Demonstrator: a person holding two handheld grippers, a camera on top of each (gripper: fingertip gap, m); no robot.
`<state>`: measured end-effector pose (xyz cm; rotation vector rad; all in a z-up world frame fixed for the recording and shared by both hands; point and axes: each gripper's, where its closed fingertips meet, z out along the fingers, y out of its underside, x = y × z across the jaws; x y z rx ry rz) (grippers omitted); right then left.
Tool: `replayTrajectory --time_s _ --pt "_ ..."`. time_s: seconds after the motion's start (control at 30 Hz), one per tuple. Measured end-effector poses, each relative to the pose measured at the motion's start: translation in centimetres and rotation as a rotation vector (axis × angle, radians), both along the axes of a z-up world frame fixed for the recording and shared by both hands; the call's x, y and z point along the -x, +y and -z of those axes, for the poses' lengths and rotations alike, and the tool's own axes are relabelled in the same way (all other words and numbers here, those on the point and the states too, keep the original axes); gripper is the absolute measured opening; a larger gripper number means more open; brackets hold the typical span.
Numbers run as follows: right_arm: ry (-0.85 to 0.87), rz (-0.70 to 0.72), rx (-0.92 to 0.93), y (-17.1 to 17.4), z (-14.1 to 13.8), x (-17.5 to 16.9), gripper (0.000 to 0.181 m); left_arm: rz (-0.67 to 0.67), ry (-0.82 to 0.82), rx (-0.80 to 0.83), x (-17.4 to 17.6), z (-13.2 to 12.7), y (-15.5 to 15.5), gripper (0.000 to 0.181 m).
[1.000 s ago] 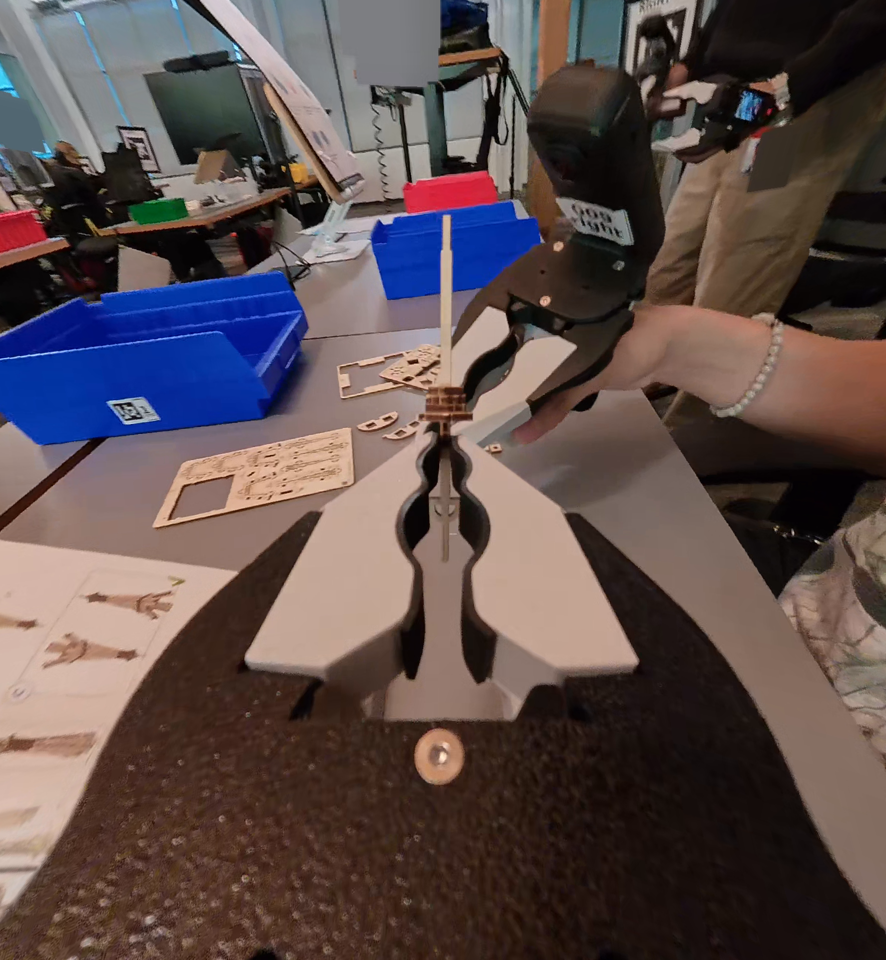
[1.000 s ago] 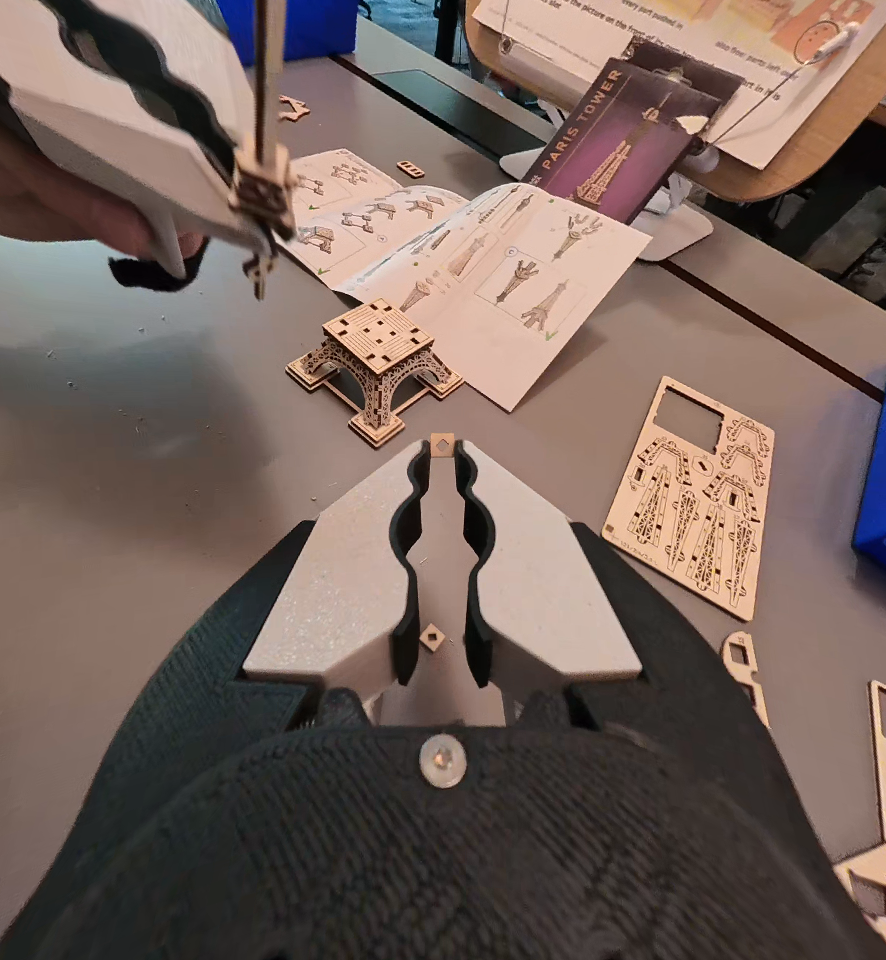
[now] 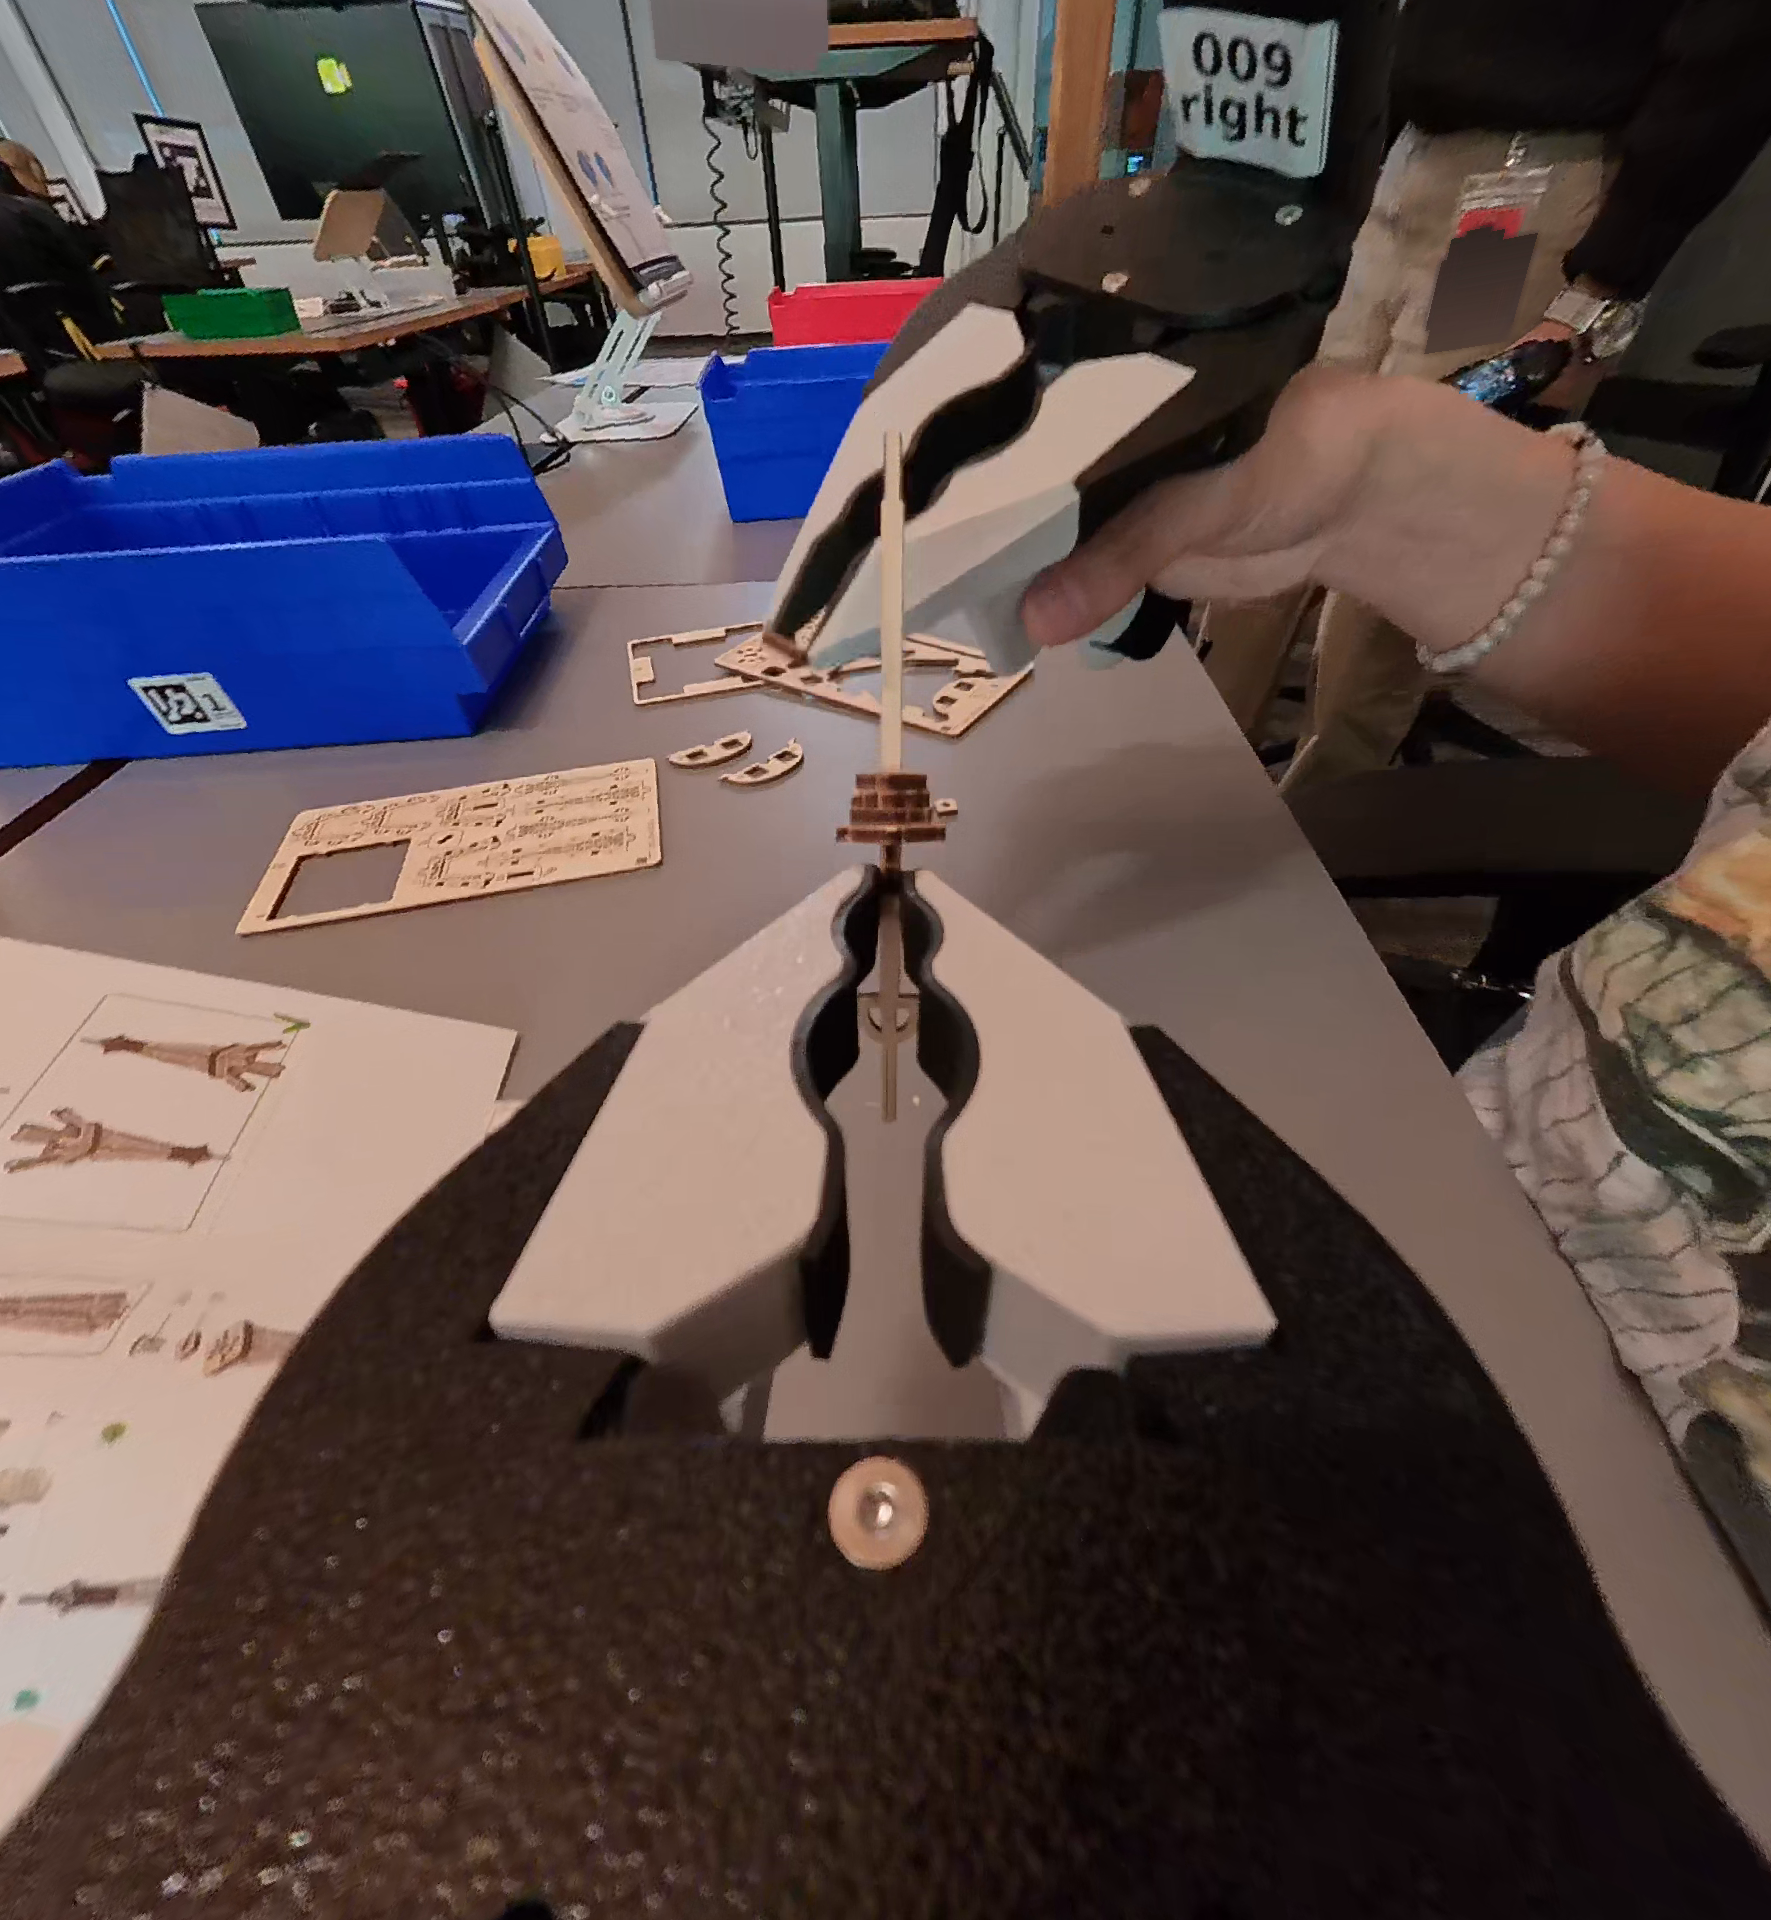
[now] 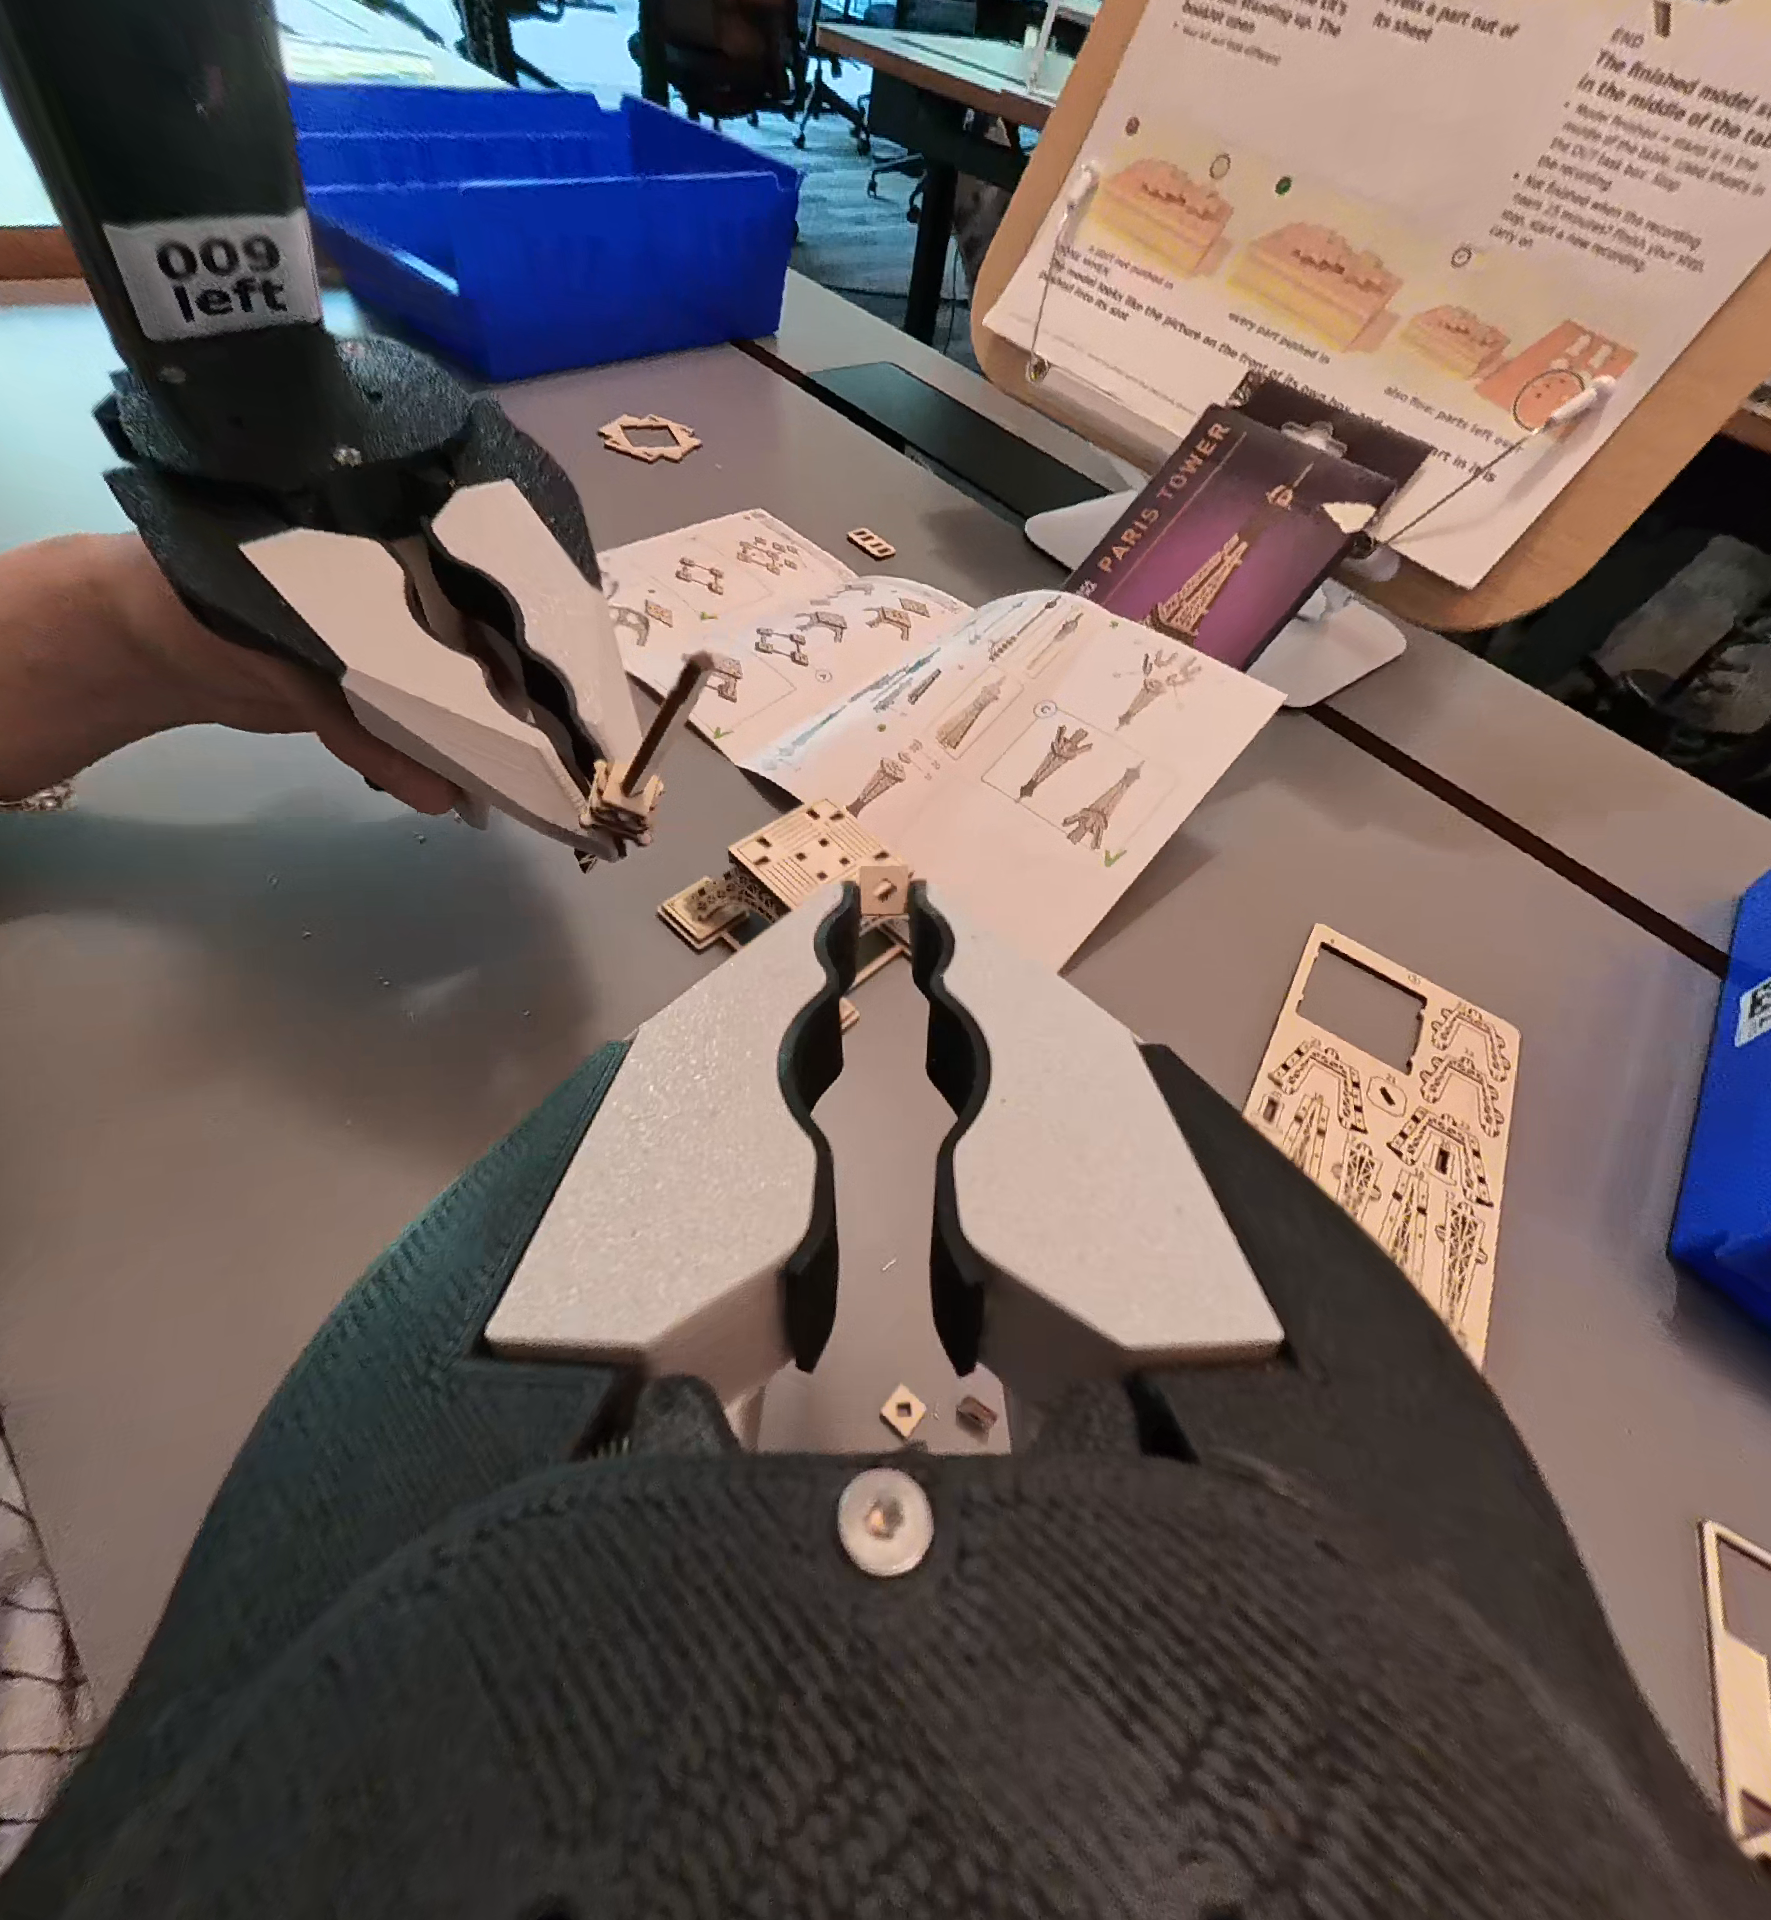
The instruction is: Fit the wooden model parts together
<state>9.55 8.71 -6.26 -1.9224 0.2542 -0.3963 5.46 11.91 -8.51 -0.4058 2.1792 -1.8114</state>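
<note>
My left gripper (image 3: pixel 887 881) is shut on a thin wooden spire (image 3: pixel 892 623) just below its stack of small square plates (image 3: pixel 891 812). The spire stands upright above the table. In the right wrist view the left gripper (image 4: pixel 606 821) is at the left and holds the spire (image 4: pixel 665 717) tilted. My right gripper (image 4: pixel 881 896) is shut on a small square wooden piece (image 4: pixel 882 889). It hangs just over the wooden tower base (image 4: pixel 793 868), which stands on the table. In the left wrist view the right gripper (image 3: pixel 796 636) is behind the spire, pointing down.
An open instruction booklet (image 4: pixel 964 717) lies behind the base, and a purple box (image 4: pixel 1213 551) leans on a tilted board stand (image 4: pixel 1432 260). Punched wooden sheets (image 4: pixel 1380 1122) (image 3: pixel 465 842) and loose bits lie around. Blue bins (image 3: pixel 237 582) (image 4: pixel 548 218) stand at the edges. A person stands at the back right. Spacing between my two grippers at the tips: around 6 cm.
The left gripper has come lower and nearer the middle, with the spire now tilted in the right wrist view. The right gripper has moved over the tower base. Both have stayed shut.
</note>
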Motion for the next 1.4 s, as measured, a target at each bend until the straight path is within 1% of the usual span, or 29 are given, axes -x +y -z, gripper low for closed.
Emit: replayTrajectory --time_s 0.13,0.23,0.33,0.4,0.47,0.53,0.6,0.7,0.87,1.2,1.4 --pt "-0.019 -0.037 -0.011 0.3 -1.5 0.3 0.006 -0.037 0.021 0.012 0.0 0.1 1.4 0.0" --pt "-0.024 -0.084 -0.024 0.9 -3.2 0.9 0.006 -0.051 0.028 0.049 -0.2 -0.7 2.1 0.0" --pt "-0.014 -0.126 -0.061 2.0 -5.3 1.6 0.006 -0.035 0.028 0.069 0.3 -1.0 2.3 0.0" --pt "-0.003 -0.186 -0.091 2.9 -6.6 2.6 0.007 -0.031 0.027 0.058 0.6 -0.8 2.4 0.0" --pt "-0.013 -0.239 -0.106 3.7 -7.6 3.5 0.006 -0.029 0.021 0.058 0.7 -0.9 2.5 0.0" --pt "-0.022 -0.264 -0.125 4.2 -8.3 3.7 0.006 -0.022 0.014 0.065 1.0 -1.3 2.6 0.0" --pt "-0.004 -0.282 -0.133 4.5 -8.5 3.9 0.006 -0.023 -0.002 0.056 1.2 -1.4 2.6 0.001" --pt "-0.005 -0.29 -0.077 4.8 -8.0 4.0 0.006 -0.037 -0.02 0.049 1.1 -1.5 2.8 0.0" --pt "0.006 -0.311 0.029 5.4 -7.3 4.7 0.006 -0.035 -0.034 0.112 1.3 -2.5 3.1 0.0" --pt "-0.022 -0.279 0.161 4.3 -7.6 4.7 0.006 -0.033 -0.048 0.121 1.3 -2.8 3.1 0.0" --pt "-0.009 -0.283 0.158 4.2 -7.7 4.6 0.007 -0.036 -0.061 0.111 1.4 -3.0 3.2 0.0"
